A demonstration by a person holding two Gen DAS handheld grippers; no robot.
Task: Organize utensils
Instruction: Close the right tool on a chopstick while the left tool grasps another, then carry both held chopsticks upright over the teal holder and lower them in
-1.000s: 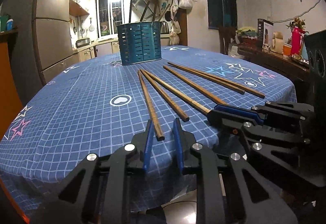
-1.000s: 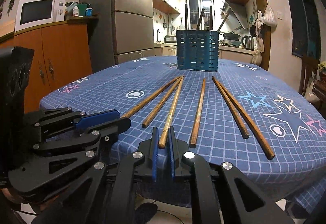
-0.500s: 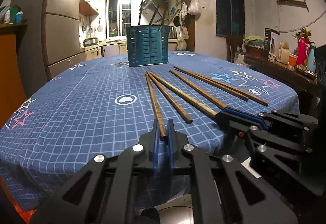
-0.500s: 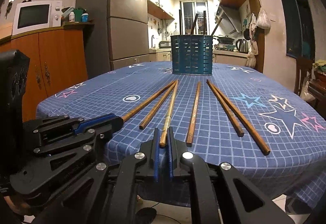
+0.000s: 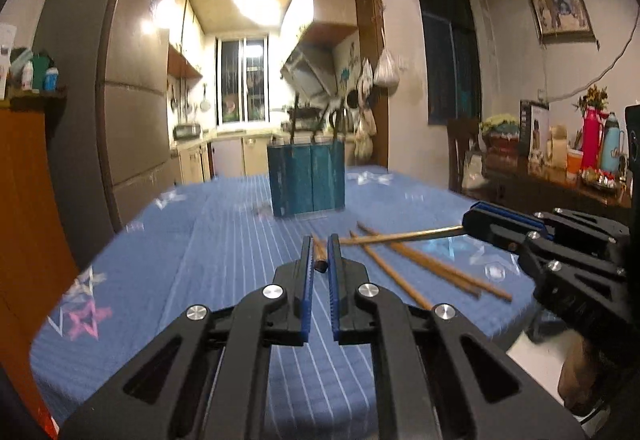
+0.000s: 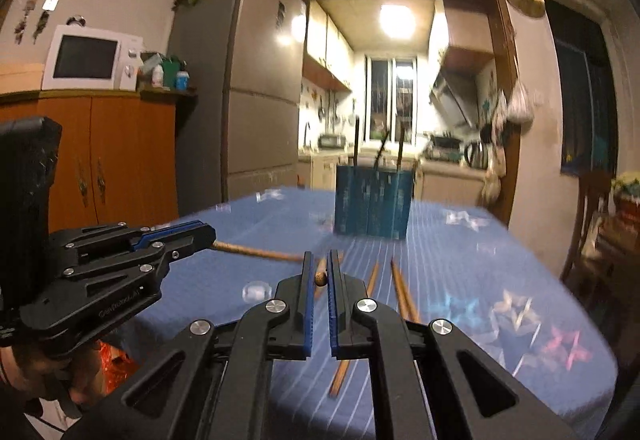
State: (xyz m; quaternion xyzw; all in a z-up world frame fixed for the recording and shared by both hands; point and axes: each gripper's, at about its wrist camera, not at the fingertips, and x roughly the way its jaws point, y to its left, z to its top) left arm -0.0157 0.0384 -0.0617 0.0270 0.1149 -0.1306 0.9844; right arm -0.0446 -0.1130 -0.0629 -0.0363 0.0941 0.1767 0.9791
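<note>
The table (image 5: 224, 240), under a blue gridded cloth, fills the near and middle ground of both wrist views; its round rim drops away close below the grippers and curves off to the far left and far right, so the open room for moving lies above the cloth rather than beyond its edge; a refrigerator (image 6: 256, 80) and an orange cabinet (image 6: 120, 160) stand well off to the left, clear of any likely path. The teal utensil holder (image 5: 307, 179) stands upright at the far middle of the table, dark handles already poking from its top; bare cloth lies between it and the grippers.

The step in hand looks like a two-handed carry: the left gripper (image 5: 319, 267) is clenched on the near end of one wooden chopstick (image 6: 256, 252), which runs level above the cloth; the right gripper (image 6: 319, 277) is likewise clamped on the butt of a second chopstick (image 5: 404, 237), also clear of the table. The loose chopsticks (image 5: 432, 268) lie fanned on the cloth to the right of the left gripper, near the table's near edge.

The next move likely calls for carrying both sticks to the far middle, tipping them upright over the holder's open top, and keeping the two long shafts from crossing or knocking the holder's rim.
</note>
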